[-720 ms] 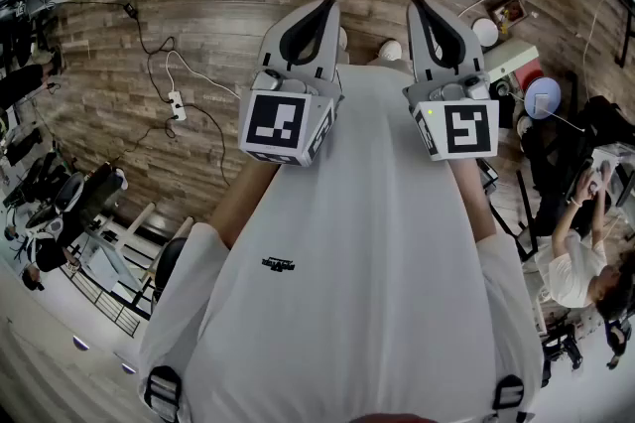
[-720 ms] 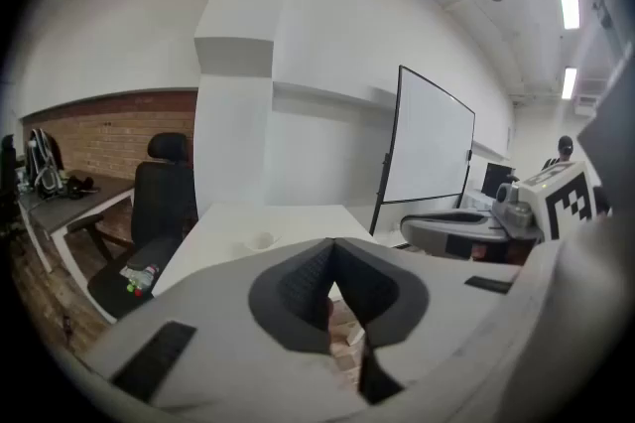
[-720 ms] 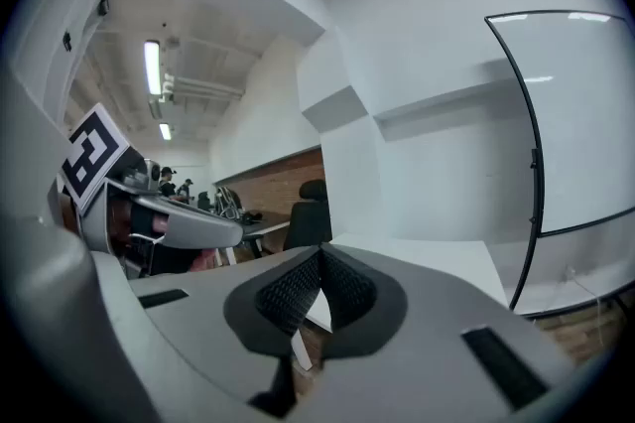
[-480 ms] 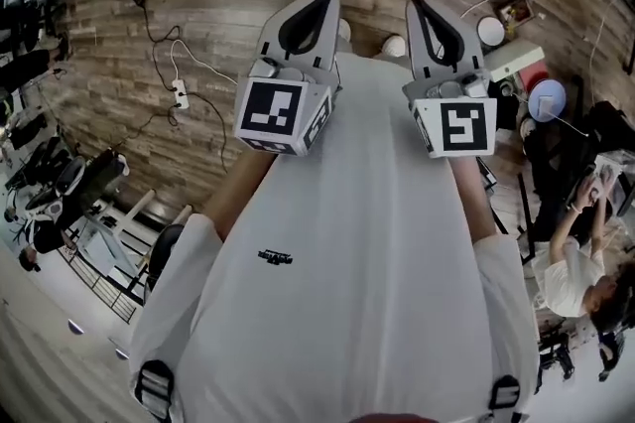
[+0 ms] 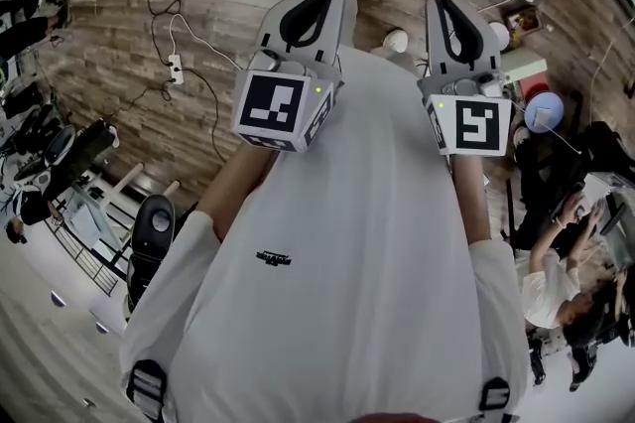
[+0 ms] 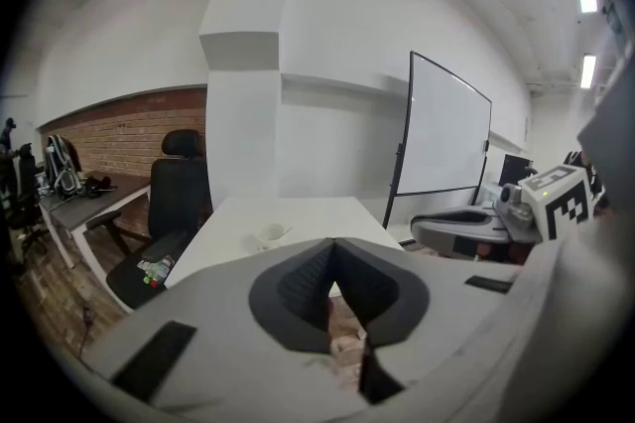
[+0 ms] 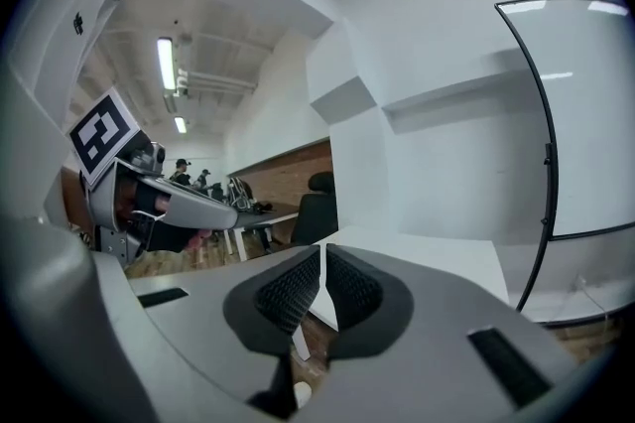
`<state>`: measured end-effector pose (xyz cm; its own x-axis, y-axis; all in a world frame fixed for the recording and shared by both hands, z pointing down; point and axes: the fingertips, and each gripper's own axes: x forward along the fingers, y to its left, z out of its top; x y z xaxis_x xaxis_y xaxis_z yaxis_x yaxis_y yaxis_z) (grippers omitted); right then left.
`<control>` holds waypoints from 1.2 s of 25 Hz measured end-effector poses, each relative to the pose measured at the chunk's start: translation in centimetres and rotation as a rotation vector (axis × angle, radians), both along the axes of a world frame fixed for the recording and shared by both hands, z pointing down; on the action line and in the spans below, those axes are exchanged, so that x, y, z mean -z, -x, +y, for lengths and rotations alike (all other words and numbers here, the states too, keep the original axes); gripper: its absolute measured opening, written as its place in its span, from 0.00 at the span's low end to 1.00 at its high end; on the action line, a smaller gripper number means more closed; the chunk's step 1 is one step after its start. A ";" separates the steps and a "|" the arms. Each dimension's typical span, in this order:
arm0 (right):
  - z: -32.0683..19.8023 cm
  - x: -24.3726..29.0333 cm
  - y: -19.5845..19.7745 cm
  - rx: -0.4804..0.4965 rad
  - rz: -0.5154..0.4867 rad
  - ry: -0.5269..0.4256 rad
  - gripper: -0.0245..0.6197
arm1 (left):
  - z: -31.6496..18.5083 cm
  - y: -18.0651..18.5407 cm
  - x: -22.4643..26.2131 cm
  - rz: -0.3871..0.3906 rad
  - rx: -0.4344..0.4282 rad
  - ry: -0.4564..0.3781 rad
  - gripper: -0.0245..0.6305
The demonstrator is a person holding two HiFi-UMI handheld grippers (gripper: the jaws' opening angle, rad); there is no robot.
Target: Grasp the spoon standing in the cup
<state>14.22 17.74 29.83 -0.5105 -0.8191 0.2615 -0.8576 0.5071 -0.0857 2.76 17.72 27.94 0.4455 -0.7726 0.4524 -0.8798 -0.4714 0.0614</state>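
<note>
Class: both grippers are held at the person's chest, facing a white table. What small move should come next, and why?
Probably carry the left gripper and right gripper forward toward the white table. Both are shut, empty and short of the table. A small white thing on it may be the cup, though no spoon can be made out from here, so a closer look seems needed first.
</note>
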 end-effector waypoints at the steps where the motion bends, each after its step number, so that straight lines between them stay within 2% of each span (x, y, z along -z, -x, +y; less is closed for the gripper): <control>1: -0.8 0.0 0.3 -0.002 0.005 -0.004 0.05 | -0.7 0.5 -0.2 0.007 0.007 0.000 0.06; 4: -3.4 -0.2 1.6 0.002 0.027 0.001 0.06 | -3.3 2.0 -1.0 0.034 0.016 0.013 0.06; 7: -6.3 -0.2 3.4 0.016 0.049 0.024 0.15 | -6.5 3.4 -1.4 0.056 0.008 0.023 0.06; 9: -8.5 -0.1 4.7 0.021 0.070 0.030 0.15 | -9.1 4.3 -1.2 0.074 0.005 0.023 0.06; 12: -12.4 0.3 6.4 -0.017 0.046 0.035 0.15 | -12.9 6.0 -1.0 0.115 0.005 0.033 0.06; 18: -20.3 -3.0 10.3 -0.052 0.153 0.074 0.19 | -19.2 9.4 -1.9 0.150 -0.092 0.065 0.06; 24: -24.6 -6.7 10.8 -0.083 0.225 0.137 0.20 | -23.3 10.5 -3.7 0.161 -0.165 0.109 0.06; 30: -26.7 -8.7 10.8 -0.063 0.256 0.157 0.20 | -26.6 10.5 -5.5 0.153 -0.146 0.114 0.06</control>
